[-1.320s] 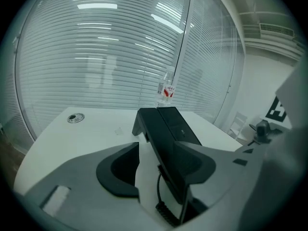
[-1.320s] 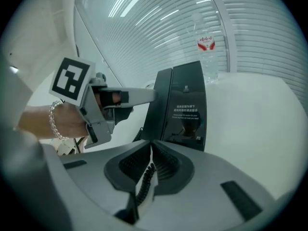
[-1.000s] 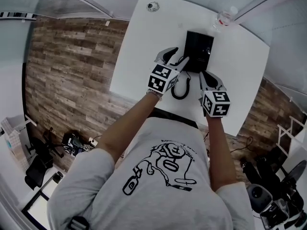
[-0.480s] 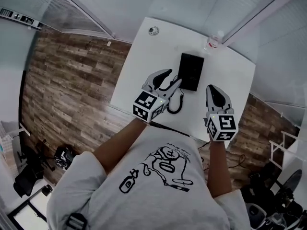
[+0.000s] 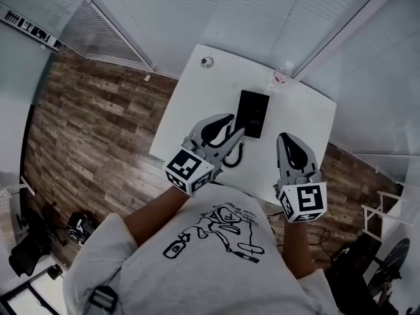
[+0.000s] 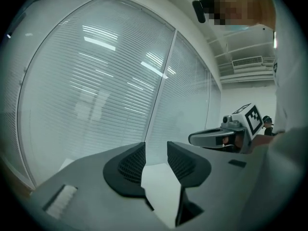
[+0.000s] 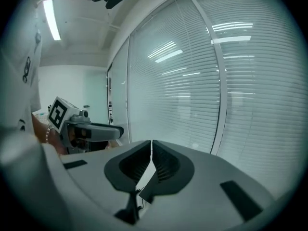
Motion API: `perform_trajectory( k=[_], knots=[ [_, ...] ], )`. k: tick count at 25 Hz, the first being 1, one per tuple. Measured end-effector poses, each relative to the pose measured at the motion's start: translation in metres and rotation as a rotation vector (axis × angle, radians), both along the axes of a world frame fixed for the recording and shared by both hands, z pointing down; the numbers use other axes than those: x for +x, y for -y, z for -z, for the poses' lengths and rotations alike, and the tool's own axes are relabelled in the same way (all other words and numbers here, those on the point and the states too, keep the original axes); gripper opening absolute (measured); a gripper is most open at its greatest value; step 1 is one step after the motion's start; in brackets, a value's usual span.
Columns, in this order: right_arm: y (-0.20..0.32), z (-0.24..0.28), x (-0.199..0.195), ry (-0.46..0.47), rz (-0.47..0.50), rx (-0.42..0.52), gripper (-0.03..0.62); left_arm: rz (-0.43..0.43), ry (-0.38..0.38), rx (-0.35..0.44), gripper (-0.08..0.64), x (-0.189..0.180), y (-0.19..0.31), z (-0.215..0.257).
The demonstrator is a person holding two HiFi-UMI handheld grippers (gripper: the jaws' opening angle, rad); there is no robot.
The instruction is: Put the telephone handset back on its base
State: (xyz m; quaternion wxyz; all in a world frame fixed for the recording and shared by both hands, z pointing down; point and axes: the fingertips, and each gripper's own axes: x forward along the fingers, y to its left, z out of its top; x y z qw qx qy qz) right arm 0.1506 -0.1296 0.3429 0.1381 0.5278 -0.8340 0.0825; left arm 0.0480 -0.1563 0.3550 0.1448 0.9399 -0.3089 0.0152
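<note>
Left claw [image 6: 155, 158] gapes narrowly and empty; right claw [image 7: 152, 150] is clenched on nothing, both apparently clear of the telephone [image 5: 252, 112].

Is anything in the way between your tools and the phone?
Nothing visible is. The telephone lies in the open on the white table, with the left tool and the right tool held above its near side. The bottle stands beyond it, at the far edge.

One table [image 5: 197, 104], one telephone [image 5: 252, 113], one bottle [image 5: 281, 75], two claws: left claw [image 5: 233, 128], right claw [image 5: 285, 142].
</note>
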Motion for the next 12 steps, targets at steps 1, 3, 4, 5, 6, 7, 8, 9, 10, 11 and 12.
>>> perform_trajectory(
  k=[1,3,4,5,6,7,8,9,10,11,12],
  knots=[
    [-0.003,0.009,-0.001,-0.003,0.002,0.017,0.009,-0.008,-0.006,0.008,0.138,0.001,-0.005,0.007],
    [-0.01,0.026,-0.003,-0.009,0.005,0.045,0.009,-0.024,-0.01,0.032,0.137,0.003,-0.017,0.022],
    [-0.014,0.033,-0.004,-0.011,0.009,0.055,0.009,-0.032,-0.011,0.045,0.137,0.005,-0.023,0.03],
    [-0.017,0.039,-0.005,-0.012,0.014,0.061,0.009,-0.037,-0.012,0.06,0.137,0.006,-0.029,0.038],
    [-0.02,0.045,-0.006,-0.011,0.019,0.064,0.009,-0.042,-0.011,0.075,0.137,0.007,-0.033,0.045],
    [-0.023,0.049,-0.007,-0.009,0.021,0.067,0.009,-0.046,-0.01,0.089,0.137,0.007,-0.037,0.05],
    [-0.026,0.053,-0.007,-0.007,0.022,0.072,0.009,-0.049,-0.011,0.101,0.137,0.008,-0.04,0.055],
    [-0.029,0.057,-0.008,-0.007,0.021,0.078,0.009,-0.053,-0.016,0.107,0.137,0.008,-0.043,0.06],
    [-0.032,0.061,-0.01,-0.009,0.021,0.085,0.009,-0.057,-0.024,0.107,0.137,0.008,-0.045,0.064],
    [-0.035,0.065,-0.011,-0.01,0.02,0.092,0.009,-0.061,-0.032,0.107,0.137,0.008,-0.048,0.069],
    [-0.038,0.069,-0.012,-0.009,0.02,0.098,0.009,-0.064,-0.037,0.109,0.137,0.008,-0.051,0.072]
  ],
)
